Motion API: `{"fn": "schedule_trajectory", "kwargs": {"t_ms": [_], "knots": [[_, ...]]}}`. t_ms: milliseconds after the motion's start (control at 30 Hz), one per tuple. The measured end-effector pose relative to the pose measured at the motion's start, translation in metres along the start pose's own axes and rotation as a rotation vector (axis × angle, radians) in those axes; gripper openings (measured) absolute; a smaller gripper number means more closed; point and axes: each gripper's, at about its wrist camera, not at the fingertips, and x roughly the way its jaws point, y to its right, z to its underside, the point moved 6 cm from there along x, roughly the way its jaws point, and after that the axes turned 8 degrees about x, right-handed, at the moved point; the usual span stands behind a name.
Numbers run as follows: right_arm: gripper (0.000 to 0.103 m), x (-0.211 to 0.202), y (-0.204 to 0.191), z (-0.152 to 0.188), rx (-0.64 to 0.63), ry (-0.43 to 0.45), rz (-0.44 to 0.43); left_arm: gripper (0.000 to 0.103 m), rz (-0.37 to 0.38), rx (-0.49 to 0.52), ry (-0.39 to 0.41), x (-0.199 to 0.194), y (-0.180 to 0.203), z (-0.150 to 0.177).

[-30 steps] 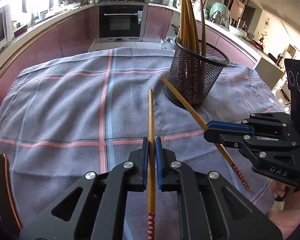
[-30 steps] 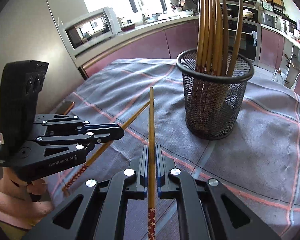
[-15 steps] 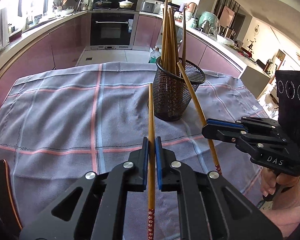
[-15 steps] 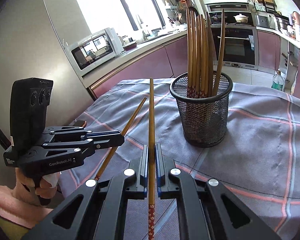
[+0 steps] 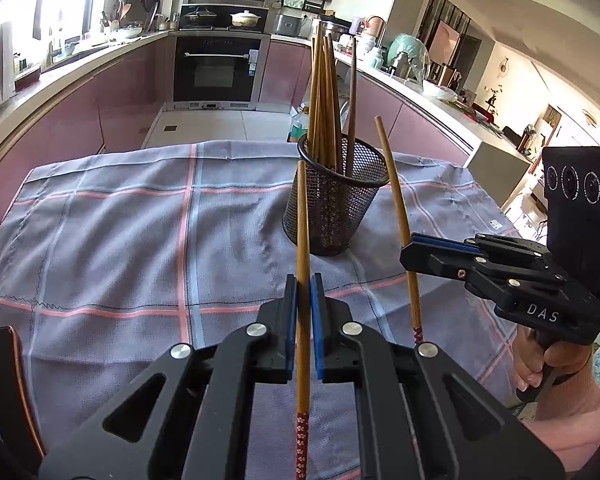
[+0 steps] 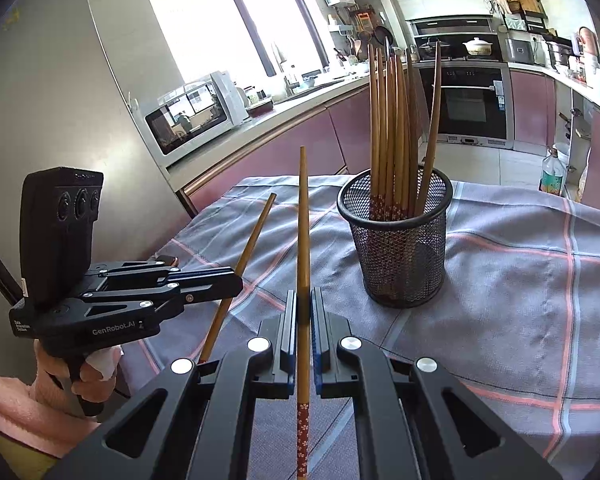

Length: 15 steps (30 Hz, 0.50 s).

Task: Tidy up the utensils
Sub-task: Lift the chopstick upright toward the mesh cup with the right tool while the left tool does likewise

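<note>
— On the table (image 5: pixel 100 248) we see first the big checked cloth (image 6: pixel 520 280), grey with pink lines, which covers all of it. What stands on the cloth?

— We see one black mesh holder (image 5: pixel 334 208) standing upright, and in it a bundle of wooden chopsticks (image 6: pixel 392 128) with their thin ends up.

— And our two tools?

— We hold the left tongs (image 5: pixel 304 292) pressed together on the left chopstick (image 5: pixel 303 240); it lies along the fingers, with its thin end forward, and its tip appears just beside the holder's rim. The right tongs (image 6: pixel 304 304) pinch the right chopstick (image 6: pixel 303 232) in the same manner. Both chopsticks are in the air above the cloth, outside the holder.

— Do the two chopsticks touch each other?

— No, they are apart. From the right wrist view we see the left tongs at the left side, with a hand (image 6: pixel 80 368) around the handle. The patterned red end of each chopstick points back to us.
</note>
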Motion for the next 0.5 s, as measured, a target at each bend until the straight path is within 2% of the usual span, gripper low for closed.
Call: {"fn": "schedule_trajectory", "kwargs": {"t_ms": [500], "knots": [[0.005, -0.014, 0.001, -0.008, 0.007, 0.052, -0.004, 0.007, 0.061, -0.024, 0.062, -0.023, -0.002, -0.009]]}}
